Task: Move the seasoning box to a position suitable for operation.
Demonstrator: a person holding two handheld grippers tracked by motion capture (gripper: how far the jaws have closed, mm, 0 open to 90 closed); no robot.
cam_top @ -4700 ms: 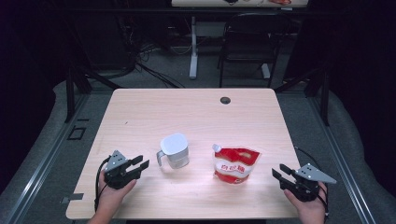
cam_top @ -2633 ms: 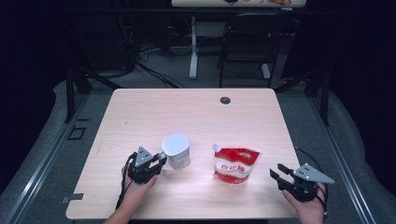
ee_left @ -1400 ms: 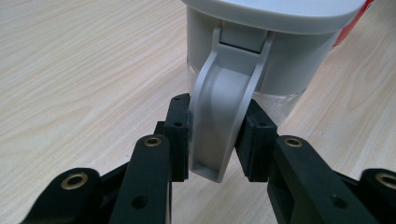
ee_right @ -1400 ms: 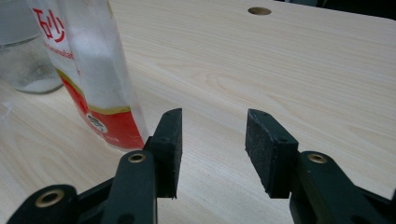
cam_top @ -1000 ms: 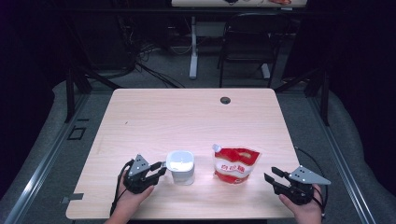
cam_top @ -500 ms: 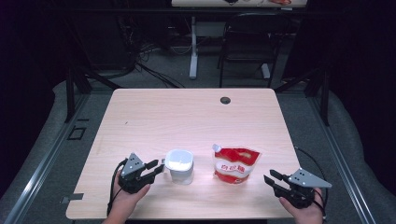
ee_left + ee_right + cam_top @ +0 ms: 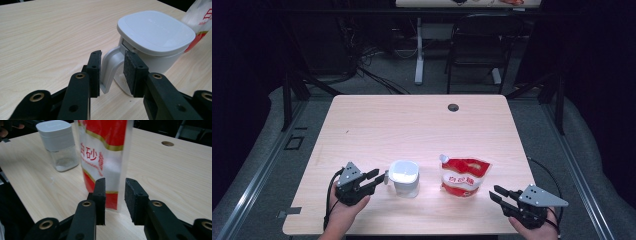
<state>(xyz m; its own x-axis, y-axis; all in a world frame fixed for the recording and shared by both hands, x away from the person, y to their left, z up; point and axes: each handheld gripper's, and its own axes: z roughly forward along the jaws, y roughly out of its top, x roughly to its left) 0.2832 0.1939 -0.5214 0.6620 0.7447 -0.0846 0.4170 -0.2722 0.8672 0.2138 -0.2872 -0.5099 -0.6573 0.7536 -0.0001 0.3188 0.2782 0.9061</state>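
Note:
A clear jar (image 7: 404,177) with a white lid and a side handle stands near the table's front edge. My left gripper (image 7: 378,177) sits just left of it. In the left gripper view the white handle (image 7: 110,67) lies between the pads of my left gripper (image 7: 113,53), which is open with small gaps on both sides. A red and white pouch (image 7: 463,175) stands upright to the jar's right. My right gripper (image 7: 493,193) is open beside the pouch's front right corner. In the right gripper view the pouch (image 7: 105,157) rises just beyond my right gripper (image 7: 115,195), and the jar (image 7: 58,145) stands farther off.
The wooden table (image 7: 412,120) has a round cable hole (image 7: 453,107) near its far edge. A black chair (image 7: 474,45) and a desk leg stand on the floor behind the table. Both hands are close to the front edge.
My left gripper reached the jar and drew it toward the front edge, then eased back slightly left of it. The right gripper crept a little left toward the pouch.

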